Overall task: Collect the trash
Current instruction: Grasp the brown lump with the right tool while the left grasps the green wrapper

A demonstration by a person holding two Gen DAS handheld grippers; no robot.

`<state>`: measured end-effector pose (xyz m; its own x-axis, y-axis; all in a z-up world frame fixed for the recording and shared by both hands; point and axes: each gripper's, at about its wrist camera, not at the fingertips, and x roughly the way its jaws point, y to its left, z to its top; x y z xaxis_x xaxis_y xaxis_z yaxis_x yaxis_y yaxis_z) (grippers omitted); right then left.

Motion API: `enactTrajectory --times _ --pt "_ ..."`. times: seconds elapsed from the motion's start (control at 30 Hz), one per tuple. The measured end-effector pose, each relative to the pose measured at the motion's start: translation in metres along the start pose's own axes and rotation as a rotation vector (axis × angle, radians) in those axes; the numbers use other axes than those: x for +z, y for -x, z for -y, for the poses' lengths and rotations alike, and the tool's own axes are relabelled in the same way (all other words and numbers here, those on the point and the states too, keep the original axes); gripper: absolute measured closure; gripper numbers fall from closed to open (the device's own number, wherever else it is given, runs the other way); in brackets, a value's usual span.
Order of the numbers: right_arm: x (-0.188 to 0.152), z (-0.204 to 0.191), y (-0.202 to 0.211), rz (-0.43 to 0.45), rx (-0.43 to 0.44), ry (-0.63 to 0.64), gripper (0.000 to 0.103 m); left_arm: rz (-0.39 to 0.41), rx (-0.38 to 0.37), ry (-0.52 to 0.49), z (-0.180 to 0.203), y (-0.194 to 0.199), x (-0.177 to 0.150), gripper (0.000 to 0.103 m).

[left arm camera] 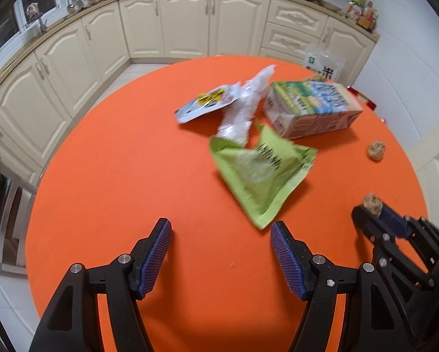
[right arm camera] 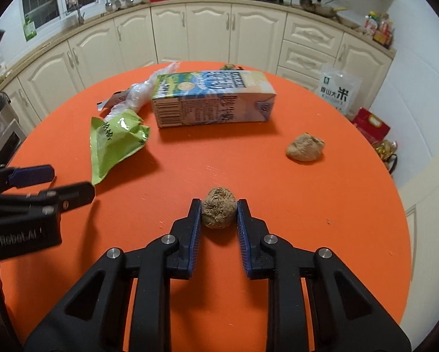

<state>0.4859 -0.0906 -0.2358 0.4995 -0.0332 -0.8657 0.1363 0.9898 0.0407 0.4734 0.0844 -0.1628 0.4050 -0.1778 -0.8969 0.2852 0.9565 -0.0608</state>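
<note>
The right tongs (right arm camera: 219,212) are closed on one brown crumpled wad (right arm camera: 218,211), both pads pressing its sides, low over the near part of the round orange counter (right arm camera: 322,234). The left tongs (left arm camera: 221,234) stand wide with nothing between the pads, over the near left of the counter, their tips just short of the near corner of a green wrapper (left arm camera: 260,173). Count of brown wads: two certain, the one held and a second (right arm camera: 305,147) lying loose to the right, farther out; a third small brownish object at the far edge behind the carton is too hidden to identify. Count of wrappers and film: one green wrapper, torn open and flattened; one crumpled clear plastic film (left arm camera: 246,108) beyond it; one silver and yellow packet (left arm camera: 204,104) to the left of the film. Count of cartons: one milk carton (right arm camera: 213,99), lying on its side toward the far side of the counter, touching the film; whether it holds anything cannot be told. On the floor beyond the counter at far right stands one white rice bag (right arm camera: 338,89).
</note>
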Motion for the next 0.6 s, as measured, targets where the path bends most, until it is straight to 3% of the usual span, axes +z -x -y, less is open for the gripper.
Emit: enactTrajectory --times 0.13,0.33,0.47,0.5,0.53,0.6 --pt "0.002 0.016 0.004 0.006 0.006 -0.020 0.081 0.000 -0.016 0.011 0.010 -0.006 0.008 0.036" --pt "0.004 0.027 0.001 -0.006 0.021 -0.037 0.081 0.009 0.118 -0.017 0.029 -0.031 0.024 0.030" --pt "0.005 0.032 0.001 0.002 0.044 -0.047 0.081 0.061 0.150 -0.042 0.041 -0.038 0.028 0.031" --pt "0.005 0.033 0.000 0.003 0.045 -0.046 0.081 0.075 0.140 -0.050 0.044 -0.038 0.028 0.042" --pt "0.005 0.034 0.000 0.005 0.045 -0.044 0.081 0.083 0.116 -0.057 0.046 -0.039 0.026 0.060" --pt "0.004 0.034 0.001 0.007 0.047 -0.042 0.081 0.083 0.054 -0.077 0.052 -0.039 0.024 0.081"
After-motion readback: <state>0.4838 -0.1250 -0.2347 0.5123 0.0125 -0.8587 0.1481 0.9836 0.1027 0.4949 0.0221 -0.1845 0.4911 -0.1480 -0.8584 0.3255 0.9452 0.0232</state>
